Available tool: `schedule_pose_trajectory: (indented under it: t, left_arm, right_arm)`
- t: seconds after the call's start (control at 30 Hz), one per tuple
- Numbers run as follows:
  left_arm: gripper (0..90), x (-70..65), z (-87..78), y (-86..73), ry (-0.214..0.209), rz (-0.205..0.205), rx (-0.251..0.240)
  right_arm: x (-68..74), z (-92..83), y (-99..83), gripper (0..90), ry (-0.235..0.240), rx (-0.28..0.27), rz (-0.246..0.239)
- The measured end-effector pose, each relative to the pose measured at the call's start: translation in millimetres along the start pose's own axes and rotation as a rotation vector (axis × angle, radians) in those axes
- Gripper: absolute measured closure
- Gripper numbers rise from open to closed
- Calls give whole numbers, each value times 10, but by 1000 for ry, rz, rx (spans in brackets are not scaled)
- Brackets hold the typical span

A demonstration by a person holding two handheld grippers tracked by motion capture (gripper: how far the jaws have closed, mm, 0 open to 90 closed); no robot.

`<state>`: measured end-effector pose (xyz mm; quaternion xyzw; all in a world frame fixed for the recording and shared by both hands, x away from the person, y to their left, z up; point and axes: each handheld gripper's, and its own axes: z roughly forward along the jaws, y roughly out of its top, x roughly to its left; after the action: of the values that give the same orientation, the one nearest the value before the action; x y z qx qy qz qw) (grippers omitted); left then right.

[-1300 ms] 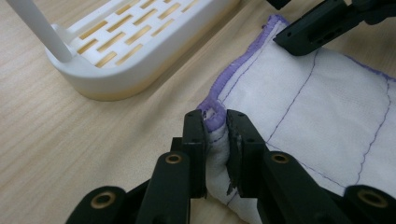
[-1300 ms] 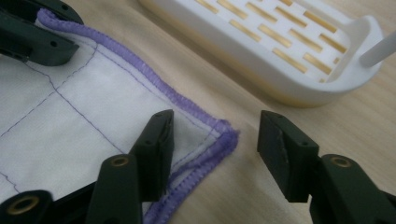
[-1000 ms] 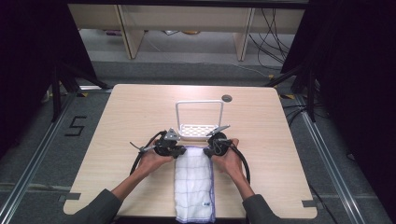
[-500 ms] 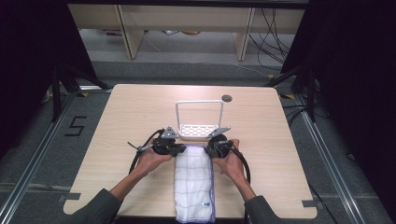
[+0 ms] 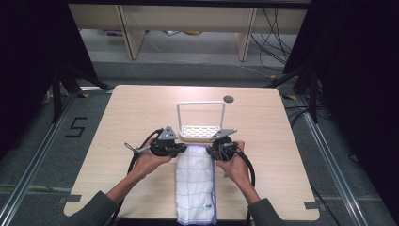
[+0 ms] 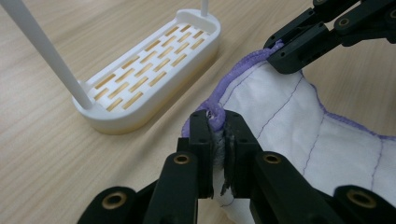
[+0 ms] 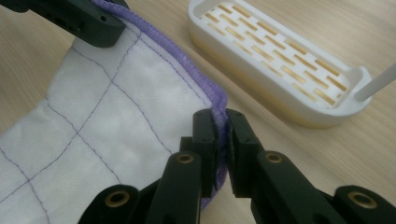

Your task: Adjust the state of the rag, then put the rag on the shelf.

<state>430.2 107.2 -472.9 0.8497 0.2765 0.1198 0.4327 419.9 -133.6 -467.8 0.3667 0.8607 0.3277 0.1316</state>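
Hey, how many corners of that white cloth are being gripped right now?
2. The left claw is shut on one far corner of the white purple-edged grid-stitched cloth; the right claw is shut on the other far corner. The near end hangs past the table edge, ungripped.

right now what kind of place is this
Likely a lab or data-recording workspace: a bare wooden table on a metal-framed rig, loose cables on the floor behind, and a floor marking "5".

Light falls from overhead onto the table [image 5: 141, 122], bright and even, while the room around it sinks into near black. The high view is soft and slightly grainy. Both gripper views are sharp up close, with faint shadows under the white rack [image 6: 149, 70].
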Motion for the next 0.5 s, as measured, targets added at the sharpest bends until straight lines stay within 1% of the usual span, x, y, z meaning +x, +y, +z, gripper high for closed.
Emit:
schedule_pose_trajectory:
  t: [0.03,0.07,0.1,0.13,0.17,0.2,0.23,0.27,0.3,0.33,0.37,0.43,0.5]
  left_arm:
    - [827,0,0,0,0,0,0]
    - [827,-21,-33,28,-13,-4,-12]
    - [827,-46,-52,47,-12,-6,-16]
    - [827,-67,-62,64,-15,-10,-27]
    - [827,-89,-89,91,-19,-7,-36]
    - [828,-86,-118,108,-22,13,-28]
    - [828,-107,-133,125,-19,-1,-42]
    - [828,-115,-152,137,-25,5,-49]
    - [828,-135,-183,150,-25,-1,-55]
    - [829,-148,-201,157,-25,-1,-59]
    - [828,-161,-231,167,-26,8,-61]
    - [829,-200,-307,196,-44,5,-73]
    - [829,-226,-383,223,-62,12,-87]
  right_arm:
    - [0,0,0,839,0,0,0]
    - [5,-12,1,839,-1,-8,-4]
    - [18,-49,11,839,2,-19,-16]
    - [42,-60,11,839,-10,-29,-2]
    - [36,-76,21,839,-11,-37,-13]
    - [46,-108,32,839,3,-45,-17]
    - [56,-138,37,839,1,-39,-1]
    - [73,-169,40,839,5,-45,9]
    - [83,-200,46,839,7,-49,0]
    - [92,-219,44,839,1,-84,-26]
    - [105,-268,51,839,14,-66,-13]
    - [134,-342,55,839,16,-85,-22]
    - [169,-435,57,839,19,-111,-20]
